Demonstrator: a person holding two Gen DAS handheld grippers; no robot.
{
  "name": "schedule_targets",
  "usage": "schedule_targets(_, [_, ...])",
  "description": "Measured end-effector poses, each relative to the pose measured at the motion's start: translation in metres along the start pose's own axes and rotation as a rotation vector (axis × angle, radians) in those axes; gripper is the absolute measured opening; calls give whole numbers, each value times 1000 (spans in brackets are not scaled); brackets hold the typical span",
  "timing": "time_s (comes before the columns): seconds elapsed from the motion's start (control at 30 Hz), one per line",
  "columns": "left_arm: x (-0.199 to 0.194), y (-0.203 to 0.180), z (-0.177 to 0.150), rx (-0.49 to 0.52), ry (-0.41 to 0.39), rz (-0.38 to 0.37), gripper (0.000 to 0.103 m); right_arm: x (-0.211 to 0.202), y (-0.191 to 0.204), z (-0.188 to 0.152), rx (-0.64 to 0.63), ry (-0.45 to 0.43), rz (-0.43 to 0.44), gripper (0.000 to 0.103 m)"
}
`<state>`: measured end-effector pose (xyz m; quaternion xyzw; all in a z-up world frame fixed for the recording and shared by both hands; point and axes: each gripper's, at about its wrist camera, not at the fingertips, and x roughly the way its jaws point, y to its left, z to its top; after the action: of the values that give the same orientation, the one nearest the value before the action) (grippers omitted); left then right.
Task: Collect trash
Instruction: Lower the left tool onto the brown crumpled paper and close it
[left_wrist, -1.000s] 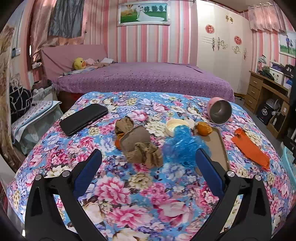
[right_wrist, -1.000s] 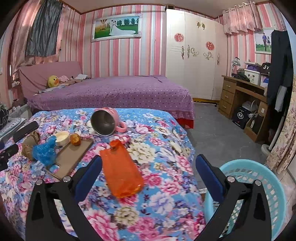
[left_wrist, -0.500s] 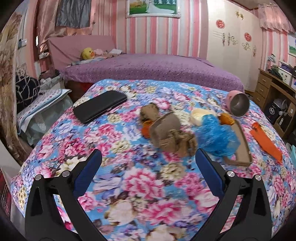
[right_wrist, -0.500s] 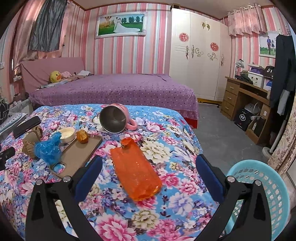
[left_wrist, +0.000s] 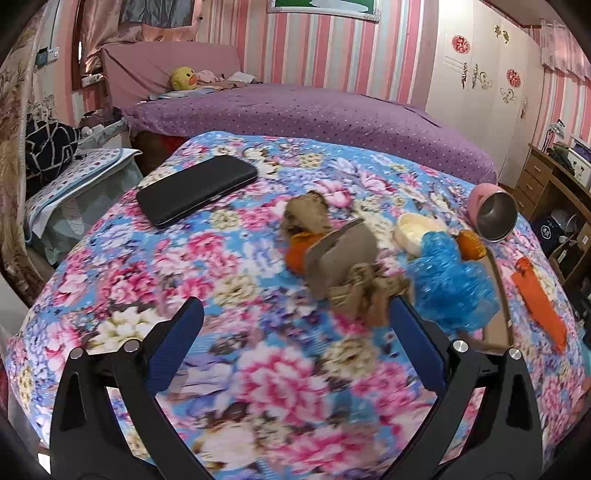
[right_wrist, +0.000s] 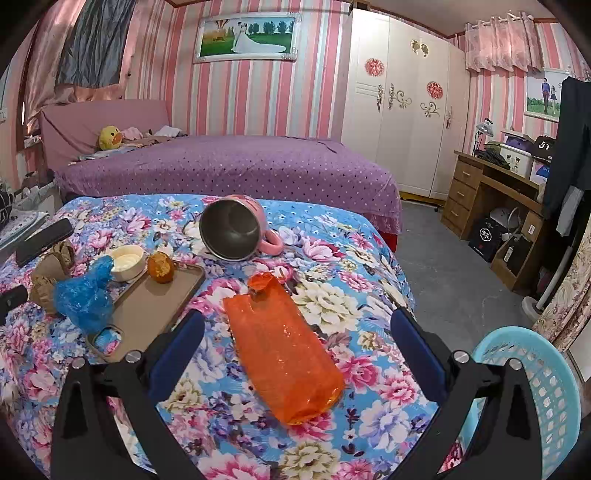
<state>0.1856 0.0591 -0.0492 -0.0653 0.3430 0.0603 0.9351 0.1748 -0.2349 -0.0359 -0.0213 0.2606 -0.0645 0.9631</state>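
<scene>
On the floral tablecloth lie crumpled brown paper (left_wrist: 351, 266), an orange peel (left_wrist: 297, 251) beside it, a crumpled blue plastic bag (left_wrist: 450, 284) and a flat orange plastic bag (right_wrist: 282, 349). My left gripper (left_wrist: 291, 347) is open above the cloth, with the brown paper just ahead of its right finger. Over the near end of the orange bag my right gripper (right_wrist: 293, 350) stands open, holding nothing. The blue bag (right_wrist: 85, 291) and brown paper (right_wrist: 48, 273) also show at the left of the right wrist view. A light blue basket (right_wrist: 532, 373) stands on the floor at lower right.
A brown tray (right_wrist: 155, 306) holds a small orange fruit (right_wrist: 160, 267) and a cream bowl (right_wrist: 127, 258) sits at its edge. A pink mug (right_wrist: 236, 230) lies on its side. A black case (left_wrist: 195, 188) lies at the left. Behind are a purple bed and a wooden desk.
The left gripper has swung left and drawn closer to the table, so the brown paper now sits toward its right finger. The right gripper has moved in nearer over the orange bag.
</scene>
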Motion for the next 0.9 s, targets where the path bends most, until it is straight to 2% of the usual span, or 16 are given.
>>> schedule_targets(0.13, [-2,-17,2,29,-22,-19,96,3,-5,-1,-8,8,-18,98])
schedule_targets(0.2, [1,-27,2,65,-26,-4,91,5,-8,-1,-3,14,-23,98])
schedule_targets(0.27, [8,-35,0,93,-10,12,83,6,-10,-1,10,15,-21,98])
schedule_targets(0.4, [18,-35,-1,78,28,-17,79,5,-11,0,16,13,-14,98])
schedule_targets(0.43, [18,-34,0,68,28,-31,76,5,-10,0,14,13,-14,98])
schedule_targets(0.53, [17,-34,-1,64,35,-103,54,4,-7,0,6,13,-7,98])
schedule_targets(0.6, [16,-36,-2,65,44,-140,48,2,-5,-1,1,11,-1,98])
schedule_targets(0.7, [17,-34,-3,62,43,-142,51,2,-2,-1,-13,11,0,98])
schedule_targets(0.77, [21,-33,-3,43,52,-138,61,1,-2,-1,-11,11,3,98])
schedule_targets(0.9, [22,-35,-3,49,56,-135,63,0,1,-1,-15,9,9,98])
